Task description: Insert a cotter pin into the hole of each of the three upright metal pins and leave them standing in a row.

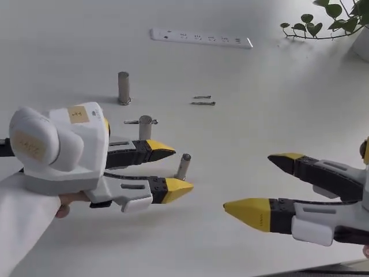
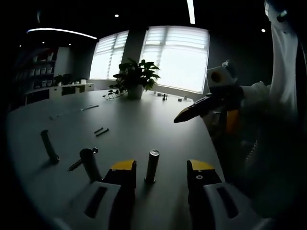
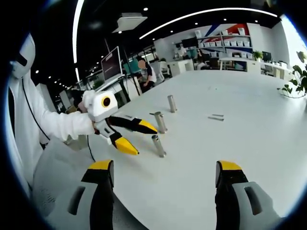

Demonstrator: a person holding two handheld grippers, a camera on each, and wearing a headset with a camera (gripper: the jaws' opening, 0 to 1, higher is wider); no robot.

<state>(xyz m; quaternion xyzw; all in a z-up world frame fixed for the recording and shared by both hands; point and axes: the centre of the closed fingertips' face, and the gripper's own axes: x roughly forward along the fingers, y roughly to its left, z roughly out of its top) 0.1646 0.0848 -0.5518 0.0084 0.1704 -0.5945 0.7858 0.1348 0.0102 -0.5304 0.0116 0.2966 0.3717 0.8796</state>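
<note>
Head view is showing the near pin point(image 1: 184, 166) standing on the white table point(image 1: 259, 104), right between the jaw tips of the left gripper point(image 1: 180, 169). Those jaws are spreading wide and holding nothing; in the left gripper view the pin is rising just ahead of the yellow tips with a gap on either side. A white sleeve point(image 1: 23, 225) is reaching in behind this gripper from the near left.

Farther away and to the left, the middle pin point(image 1: 145, 124) is standing with a cotter pin point(image 1: 138, 122) lying crosswise through its top, sticking out on both sides. The far pin point(image 1: 124, 88) is standing beyond it, farther left again, so the three are forming a slanting row. Whether the near and far pins are carrying anything in their holes is too small to tell.

Two loose cotter pins point(image 1: 202, 100) are lying side by side on the table, to the right of the far pin and well apart from it.

At the near right, the right gripper point(image 1: 248, 182) is hovering with its jaws also parted and empty, pointing left toward the near pin but apart from it.

Along the far edge a white power strip point(image 1: 202, 38) is lying flat, and a leafy plant point(image 1: 331, 20) is sitting in the far right corner.
</note>
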